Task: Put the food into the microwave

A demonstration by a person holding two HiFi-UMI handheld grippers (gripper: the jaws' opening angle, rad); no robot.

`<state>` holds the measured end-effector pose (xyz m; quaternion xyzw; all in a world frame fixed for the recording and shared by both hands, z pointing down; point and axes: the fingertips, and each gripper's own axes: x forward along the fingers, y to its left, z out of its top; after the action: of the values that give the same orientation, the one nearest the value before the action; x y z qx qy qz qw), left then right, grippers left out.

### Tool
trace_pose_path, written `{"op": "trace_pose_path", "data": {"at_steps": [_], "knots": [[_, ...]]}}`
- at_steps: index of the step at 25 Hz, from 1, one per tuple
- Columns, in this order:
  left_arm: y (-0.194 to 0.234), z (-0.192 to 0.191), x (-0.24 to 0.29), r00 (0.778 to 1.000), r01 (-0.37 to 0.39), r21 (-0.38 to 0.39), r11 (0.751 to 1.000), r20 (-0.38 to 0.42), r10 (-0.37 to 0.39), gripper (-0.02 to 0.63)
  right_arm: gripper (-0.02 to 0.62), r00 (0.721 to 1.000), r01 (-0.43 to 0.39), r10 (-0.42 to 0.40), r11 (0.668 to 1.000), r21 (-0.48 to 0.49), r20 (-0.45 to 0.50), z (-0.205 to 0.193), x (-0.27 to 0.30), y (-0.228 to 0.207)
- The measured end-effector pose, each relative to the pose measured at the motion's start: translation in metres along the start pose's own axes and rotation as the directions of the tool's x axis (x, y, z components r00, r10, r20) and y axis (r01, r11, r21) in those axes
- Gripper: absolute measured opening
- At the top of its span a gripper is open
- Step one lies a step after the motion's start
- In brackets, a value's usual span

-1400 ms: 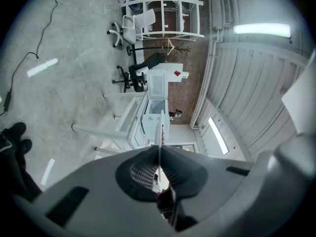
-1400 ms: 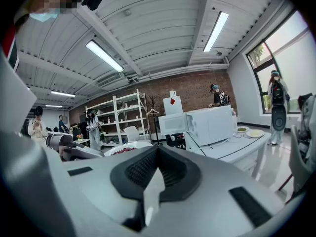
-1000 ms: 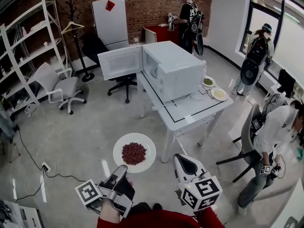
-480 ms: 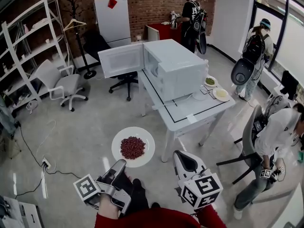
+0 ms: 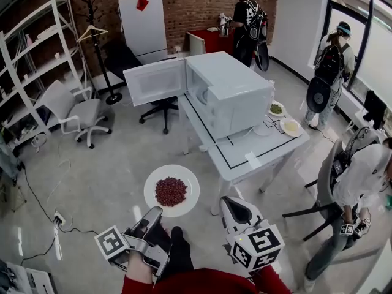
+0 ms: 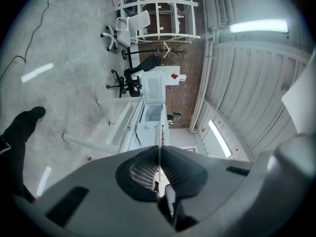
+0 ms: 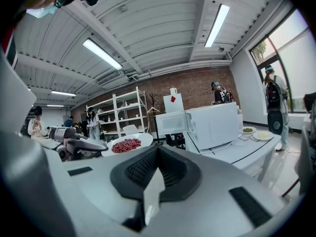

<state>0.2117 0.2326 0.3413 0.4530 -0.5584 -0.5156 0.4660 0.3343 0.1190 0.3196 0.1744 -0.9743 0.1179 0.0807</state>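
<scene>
A white plate (image 5: 184, 177) heaped with red food (image 5: 171, 191) hangs over the floor, level. My left gripper (image 5: 157, 213) is shut on its near rim; in the left gripper view the plate (image 6: 159, 141) shows only as a thin white edge between the pads. My right gripper (image 5: 233, 203) is beside it on the right, shut and holding nothing. Ahead, the white microwave (image 5: 229, 90) stands on a white table (image 5: 245, 149), its door (image 5: 156, 81) swung open to the left. In the right gripper view the plate (image 7: 127, 144) sits left of the microwave (image 7: 212, 125).
A black office chair (image 5: 160, 106) stands under the open door. Two small dishes (image 5: 277, 109) (image 5: 291, 126) sit at the table's far right. Around are a white chair (image 5: 76, 112), shelving (image 5: 30, 60), a fridge (image 5: 144, 26), a floor cable (image 5: 58, 216) and three people (image 5: 245, 17) (image 5: 331, 66) (image 5: 361, 176).
Both grippers and the plate have come closer to the table and microwave, which now look larger. The grip on the plate is unchanged.
</scene>
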Motion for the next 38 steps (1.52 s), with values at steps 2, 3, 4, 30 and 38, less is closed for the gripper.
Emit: {"op": "trace_pose_path", "data": {"at_steps": [2,3,4,30,38], "knots": [[0.002,0.014,0.013,1.000,-0.003,-0.004,1.000,-0.006,0.003,0.021,0.014,1.000,0.005,-0.005,1.000,0.002,-0.006,0.001,0.017,-0.003],[0.003,0.021,0.019,1.000,-0.004,-0.007,1.000,-0.011,0.004,0.021,0.014,1.000,0.009,-0.009,1.000,0.003,-0.008,0.003,0.026,-0.004],[0.002,0.028,0.026,1.000,-0.004,-0.011,1.000,-0.016,0.004,0.021,0.014,1.000,0.014,-0.014,1.000,0.006,-0.010,0.005,0.035,-0.006],[-0.019,0.213,0.191,0.981,0.011,-0.042,0.999,-0.194,-0.019,0.021,0.014,0.983,0.157,-0.158,0.987,-0.013,-0.091,0.070,0.259,-0.021],[-0.010,0.236,0.235,0.981,0.003,-0.053,0.999,-0.192,-0.013,0.021,0.014,0.972,0.194,-0.199,0.980,-0.051,-0.123,0.072,0.290,-0.045]]}}
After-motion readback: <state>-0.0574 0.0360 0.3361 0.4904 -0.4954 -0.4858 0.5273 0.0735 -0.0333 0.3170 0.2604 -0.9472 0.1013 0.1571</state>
